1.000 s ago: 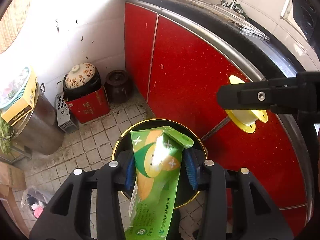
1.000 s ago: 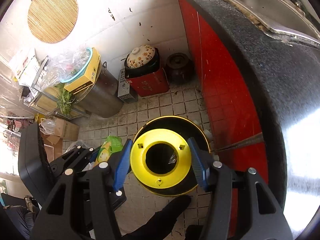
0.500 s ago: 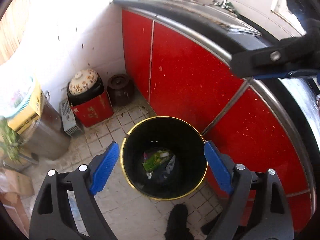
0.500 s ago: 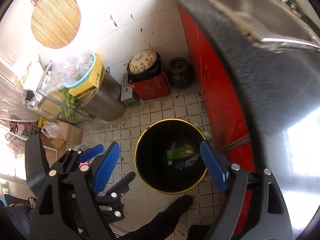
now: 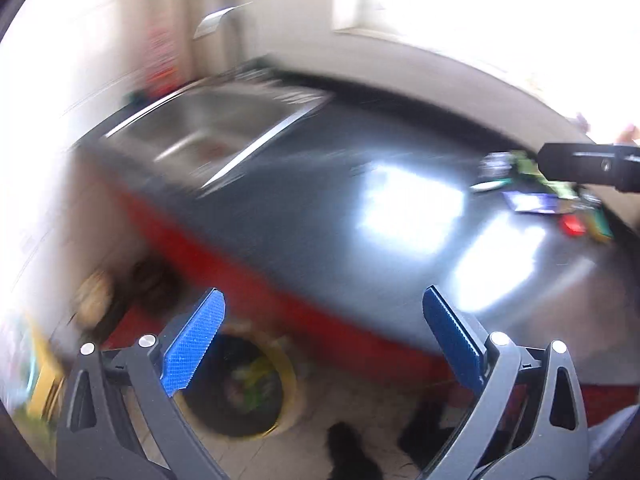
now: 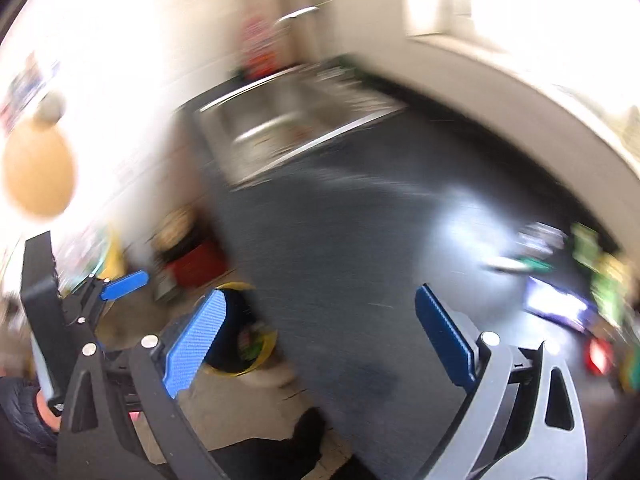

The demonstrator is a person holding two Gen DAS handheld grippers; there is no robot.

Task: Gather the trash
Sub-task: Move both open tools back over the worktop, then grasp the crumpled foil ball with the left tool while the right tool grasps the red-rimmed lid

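Both the left tool (image 5: 323, 334) and right tool (image 6: 318, 334), jaws just opened and now empty, swing from the yellow-rimmed black bin (image 5: 240, 384), holding the dropped green wrapper, toward litter (image 6: 560, 288) remaining on the dark bench (image 6: 340, 240).

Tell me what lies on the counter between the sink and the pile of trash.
Nothing: between the sink and the trash the dark counter is bare, only glare on it. Both wrist views, though blurred, show it.
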